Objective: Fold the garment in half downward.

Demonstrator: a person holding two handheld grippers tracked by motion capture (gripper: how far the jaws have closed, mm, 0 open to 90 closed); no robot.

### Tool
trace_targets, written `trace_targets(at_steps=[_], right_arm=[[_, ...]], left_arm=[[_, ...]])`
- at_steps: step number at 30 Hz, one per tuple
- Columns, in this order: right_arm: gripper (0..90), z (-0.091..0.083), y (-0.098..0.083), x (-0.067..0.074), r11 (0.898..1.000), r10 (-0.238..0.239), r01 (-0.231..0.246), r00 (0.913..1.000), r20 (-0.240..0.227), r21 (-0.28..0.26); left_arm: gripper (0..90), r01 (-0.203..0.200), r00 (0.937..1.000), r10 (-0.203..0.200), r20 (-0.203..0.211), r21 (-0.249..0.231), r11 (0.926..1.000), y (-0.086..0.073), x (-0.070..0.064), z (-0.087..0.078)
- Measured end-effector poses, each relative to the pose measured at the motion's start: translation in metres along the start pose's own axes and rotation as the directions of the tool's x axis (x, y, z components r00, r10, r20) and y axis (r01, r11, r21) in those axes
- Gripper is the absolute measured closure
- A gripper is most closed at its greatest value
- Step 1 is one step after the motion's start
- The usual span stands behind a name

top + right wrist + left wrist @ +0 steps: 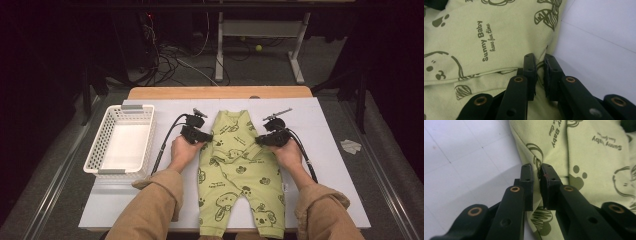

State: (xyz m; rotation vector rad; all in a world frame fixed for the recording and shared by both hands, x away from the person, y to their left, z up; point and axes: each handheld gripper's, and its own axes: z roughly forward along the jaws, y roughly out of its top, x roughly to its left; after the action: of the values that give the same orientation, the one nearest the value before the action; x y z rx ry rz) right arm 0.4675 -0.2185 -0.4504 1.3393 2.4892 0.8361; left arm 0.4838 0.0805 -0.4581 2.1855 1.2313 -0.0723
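Observation:
A light green baby romper [240, 170] with dark animal prints lies flat on the white table cover [325, 150], neck away from me and legs towards me. My left gripper [207, 136] sits at the romper's left edge below the sleeve. Seen from the left gripper view, the jaws of that gripper [537, 167] pinch a fold of the romper [586, 152] edge. My right gripper [260, 141] sits at the right edge, level with the left one. Its jaws [539, 58] are shut on the bunched side seam of the romper [499, 30], beside the "Sunny Baby" print.
A white slotted basket [95, 150] stands on the table at the left, a short way from my left hand. The table's wooden far edge [220, 92] runs behind the romper. A crumpled scrap [351, 146] lies on the floor at the right.

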Motion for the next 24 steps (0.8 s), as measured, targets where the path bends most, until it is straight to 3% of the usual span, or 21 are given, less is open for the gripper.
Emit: trace_targets(at_steps=[1, 10, 17, 24], right_arm=[[83.0, -0.001, 0.001, 0.000, 1.000, -0.003, 0.003, 1.0000, 0.002, 0.002], [83.5, -0.016, 0.011, 0.006, 0.999, -0.034, 0.034, 0.9993, 0.014, -0.001], [83.7, -0.014, 0.026, 0.012, 1.000, -0.027, 0.027, 0.9996, 0.005, -0.006], [83.7, -0.019, 0.057, 0.019, 0.999, -0.032, 0.033, 0.9990, 0.032, -0.034]], left_arm=[[78.6, 0.015, 0.9998, -0.015, 0.017, -0.002, 0.9999, 0.001, 0.002, -0.002], [79.7, 0.008, 0.9999, -0.007, 0.014, -0.058, 0.9983, 0.008, 0.003, -0.023], [80.0, 0.007, 0.9999, -0.007, -0.009, -0.080, 0.9968, 0.016, 0.016, -0.038], [80.0, 0.002, 0.9984, -0.009, -0.056, -0.124, 0.9923, 0.038, 0.024, -0.060]])
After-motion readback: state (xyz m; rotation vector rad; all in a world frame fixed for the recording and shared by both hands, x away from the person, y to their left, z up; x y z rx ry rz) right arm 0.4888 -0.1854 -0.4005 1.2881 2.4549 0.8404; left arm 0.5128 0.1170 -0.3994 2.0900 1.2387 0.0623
